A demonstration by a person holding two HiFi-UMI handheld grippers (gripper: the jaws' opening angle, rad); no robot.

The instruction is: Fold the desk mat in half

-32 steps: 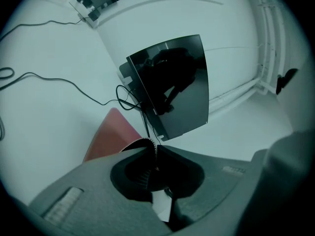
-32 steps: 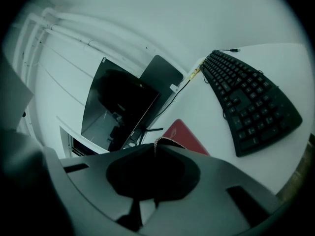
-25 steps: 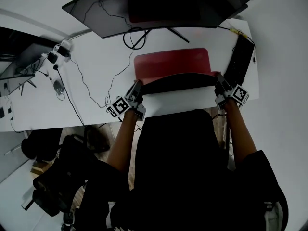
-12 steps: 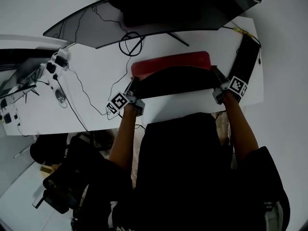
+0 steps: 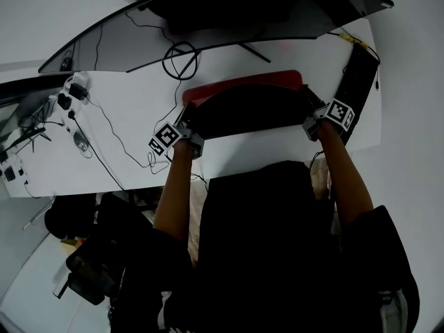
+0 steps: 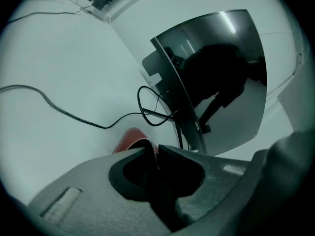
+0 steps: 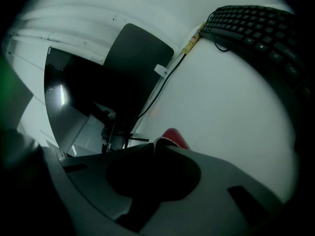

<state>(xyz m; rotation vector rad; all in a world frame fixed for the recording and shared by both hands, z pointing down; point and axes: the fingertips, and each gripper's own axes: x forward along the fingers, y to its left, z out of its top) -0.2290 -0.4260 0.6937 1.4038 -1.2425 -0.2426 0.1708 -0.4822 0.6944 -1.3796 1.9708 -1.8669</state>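
Note:
The desk mat (image 5: 246, 109) is red on top and black underneath. Its near half is lifted and carried over the far half, so only a thin red strip (image 5: 236, 84) shows along the back. My left gripper (image 5: 187, 120) is shut on the mat's left near corner (image 6: 129, 137); its jaws have just eased slightly, with the stitched edge still pinched between them. My right gripper (image 5: 309, 108) is shut on the right near corner (image 7: 173, 135). Both grippers (image 6: 156, 151) (image 7: 156, 144) point toward the monitor.
A curved monitor (image 5: 229, 12) stands at the back of the white desk (image 5: 118, 151), its stand and looped cables (image 5: 178, 57) just behind the mat. A black keyboard (image 5: 354, 89) lies at the right edge. Power adapters (image 5: 69, 89) and cords sit left.
Both grippers have moved away from me toward the monitor and lower, carrying the mat's near edge. The black underside now covers nearly all of the red top.

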